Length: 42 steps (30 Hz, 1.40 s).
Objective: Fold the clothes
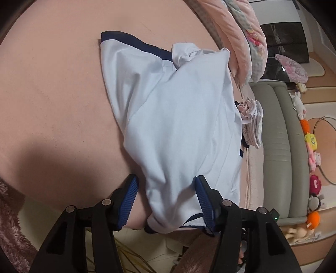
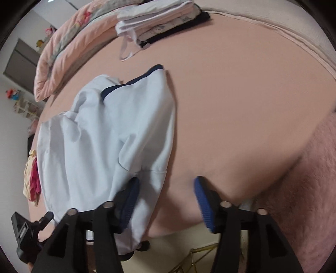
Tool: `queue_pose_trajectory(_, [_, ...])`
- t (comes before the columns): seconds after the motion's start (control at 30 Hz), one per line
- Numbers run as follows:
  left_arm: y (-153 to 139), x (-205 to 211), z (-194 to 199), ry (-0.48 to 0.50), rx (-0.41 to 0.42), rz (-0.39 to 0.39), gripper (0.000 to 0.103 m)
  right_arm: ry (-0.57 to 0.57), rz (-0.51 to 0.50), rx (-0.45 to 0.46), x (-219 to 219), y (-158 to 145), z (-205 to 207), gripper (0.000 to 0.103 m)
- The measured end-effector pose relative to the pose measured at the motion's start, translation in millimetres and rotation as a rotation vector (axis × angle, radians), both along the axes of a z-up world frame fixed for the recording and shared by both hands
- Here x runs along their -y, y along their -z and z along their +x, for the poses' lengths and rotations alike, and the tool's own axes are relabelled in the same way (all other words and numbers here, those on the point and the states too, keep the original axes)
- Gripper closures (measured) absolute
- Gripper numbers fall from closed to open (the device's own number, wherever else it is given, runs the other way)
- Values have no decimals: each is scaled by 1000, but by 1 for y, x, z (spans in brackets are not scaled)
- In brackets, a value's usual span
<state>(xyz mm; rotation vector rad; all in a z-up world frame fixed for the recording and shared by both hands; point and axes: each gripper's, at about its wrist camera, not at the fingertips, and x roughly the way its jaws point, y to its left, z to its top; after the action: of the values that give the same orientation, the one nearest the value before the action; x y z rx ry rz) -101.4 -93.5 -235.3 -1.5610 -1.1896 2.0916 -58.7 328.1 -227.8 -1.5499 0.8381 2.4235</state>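
Note:
A pale blue shirt with navy trim (image 1: 174, 117) lies crumpled on the pink bed (image 1: 52, 94), its lower hem hanging over the near edge. It also shows in the right wrist view (image 2: 100, 142). My left gripper (image 1: 166, 197) is open, its blue pads on either side of the shirt's lower part, not closed on it. My right gripper (image 2: 166, 201) is open over the bed edge; its left pad (image 2: 130, 201) touches the shirt's right edge, and the right pad is over bare sheet. The left gripper's body (image 2: 27, 233) shows at the lower left of the right wrist view.
A stack of folded clothes (image 2: 159, 19) sits at the far side of the bed. A pink floral quilt (image 2: 69, 48) lies bunched along the edge. A fuzzy pink blanket (image 2: 304, 189) is at the right. A grey-green sofa (image 1: 279, 147) with plush toys stands beyond the bed.

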Motion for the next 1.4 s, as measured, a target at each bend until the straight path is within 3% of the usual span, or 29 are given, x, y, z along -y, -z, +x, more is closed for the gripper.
queue_pose_trajectory(0.07, [-4,-3,-3,12,-24,25,51,-62,-36,-14,-6,-3,-11,44])
queue_pose_trajectory(0.13, [-7,-5,-2,29,-40,26,51,-140,-137,-31,-5,-6,-19,44])
queue_pose_trajectory(0.2, [-2,-11,-1,56,-28,-17,50,-166,-115,-2,1,1,-25,50])
queue_pose_trajectory(0.27, [4,-18,1,89,-19,-36,50,-176,-71,-23,-6,6,-31,95])
queue_pose_trajectory(0.43, [1,-20,-1,115,-15,-60,51,-214,-82,-62,-19,-6,-38,95])
queue_pose_trajectory(0.5, [2,-18,2,81,-31,-47,81,-234,-79,-65,-29,-3,-31,95])
queue_pose_trajectory(0.57, [7,-13,5,47,-30,-13,86,-237,-105,-54,-67,-9,-8,95])
queue_pose_trajectory(0.7, [0,-19,4,72,-63,-48,91,-245,-148,-65,-65,-16,-7,96])
queue_pose_trajectory(0.77, [-8,-24,3,73,-92,-46,93,-268,-99,-96,-56,-26,0,97])
queue_pose_trajectory(1.0, [-69,-18,8,68,-261,13,96,-254,-1,-308,-66,-100,19,99])
queue_pose_trajectory(1.13, [-116,-19,14,78,-382,-1,97,-238,-44,-407,-75,-133,25,99])
queue_pose_trajectory(1.23, [-133,-25,14,109,-420,-42,97,-243,-66,-326,-63,-115,18,99])
queue_pose_trajectory(1.4, [-94,-23,5,34,-295,-9,97,-229,-86,-163,-50,-76,11,98])
